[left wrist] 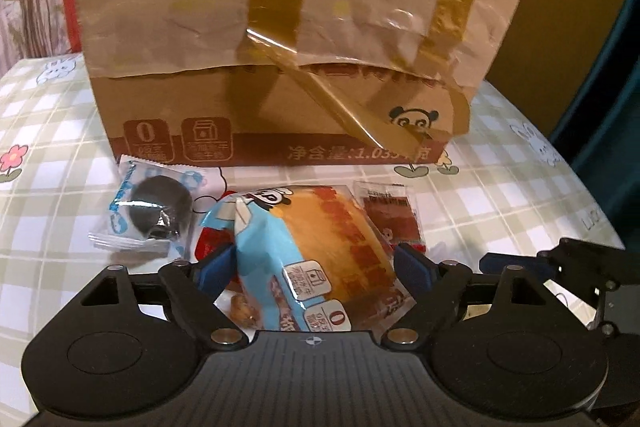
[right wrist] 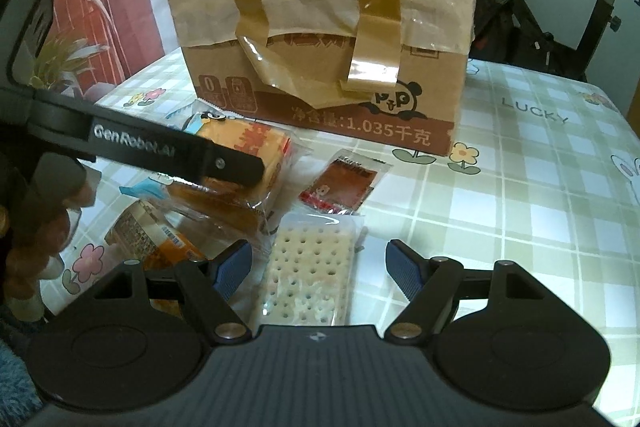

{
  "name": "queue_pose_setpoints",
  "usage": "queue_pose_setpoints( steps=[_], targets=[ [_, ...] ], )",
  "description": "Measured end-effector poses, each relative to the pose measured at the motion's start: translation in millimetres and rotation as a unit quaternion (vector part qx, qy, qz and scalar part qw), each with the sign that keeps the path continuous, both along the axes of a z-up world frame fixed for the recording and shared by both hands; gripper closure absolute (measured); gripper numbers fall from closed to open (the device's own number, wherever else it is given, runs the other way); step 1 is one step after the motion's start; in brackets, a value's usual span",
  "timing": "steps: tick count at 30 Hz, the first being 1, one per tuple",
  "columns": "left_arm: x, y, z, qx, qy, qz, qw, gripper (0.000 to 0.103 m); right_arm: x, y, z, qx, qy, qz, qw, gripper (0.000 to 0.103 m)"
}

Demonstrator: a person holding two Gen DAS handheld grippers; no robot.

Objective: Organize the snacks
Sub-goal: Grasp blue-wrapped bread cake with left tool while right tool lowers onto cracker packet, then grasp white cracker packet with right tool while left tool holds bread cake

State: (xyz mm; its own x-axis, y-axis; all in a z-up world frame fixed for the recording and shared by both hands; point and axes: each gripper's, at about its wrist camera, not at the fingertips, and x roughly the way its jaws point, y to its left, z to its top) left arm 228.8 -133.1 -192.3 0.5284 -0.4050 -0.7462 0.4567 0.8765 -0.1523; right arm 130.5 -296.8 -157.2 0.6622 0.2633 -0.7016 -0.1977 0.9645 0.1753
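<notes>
A taped cardboard box (left wrist: 280,27) stands on the checked tablecloth (left wrist: 520,187); it also shows in the right wrist view (right wrist: 320,27). My left gripper (left wrist: 316,259) is open, its jaws on either side of a wrapped cake (left wrist: 320,239) with a blue end. Left of it lies a dark cookie in a clear packet (left wrist: 156,211), right of it a small red packet (left wrist: 390,215). My right gripper (right wrist: 320,267) is open around a clear pack of white crackers (right wrist: 308,275). The cake (right wrist: 248,151) and red packet (right wrist: 344,187) lie beyond it.
An orange snack packet (right wrist: 160,239) lies by the right gripper's left finger. The left gripper's arm (right wrist: 140,147) crosses the right wrist view. A dark exercise bike (right wrist: 540,7) stands past the table's far edge.
</notes>
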Motion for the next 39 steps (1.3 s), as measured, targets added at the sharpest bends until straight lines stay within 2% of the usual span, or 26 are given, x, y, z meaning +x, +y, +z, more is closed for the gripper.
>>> queue_pose_setpoints(
  steps=[4, 9, 16, 29, 39],
  targets=[
    [1, 2, -1, -0.004, 0.002, 0.000, 1.0000, 0.015, 0, 1, -2, 0.001, 0.005, 0.002, 1.000, 0.029],
    [-8, 7, 6, 0.010, -0.033, -0.011, 0.9993, 0.028, -1, 2, -3, -0.001, 0.018, 0.009, 1.000, 0.037],
    [-11, 33, 23, -0.004, -0.056, 0.025, 0.9981, 0.030, 1, 7, -5, -0.003, 0.023, 0.025, 0.999, 0.049],
    [-22, 83, 47, -0.021, -0.087, 0.092, 0.9917, 0.030, 26, 18, -4, -0.015, 0.021, 0.064, 0.998, 0.051],
    [-29, 109, 48, -0.023, -0.092, 0.127, 0.9873, 0.030, 35, 23, -6, -0.017, 0.016, 0.063, 0.998, 0.052]
  ],
)
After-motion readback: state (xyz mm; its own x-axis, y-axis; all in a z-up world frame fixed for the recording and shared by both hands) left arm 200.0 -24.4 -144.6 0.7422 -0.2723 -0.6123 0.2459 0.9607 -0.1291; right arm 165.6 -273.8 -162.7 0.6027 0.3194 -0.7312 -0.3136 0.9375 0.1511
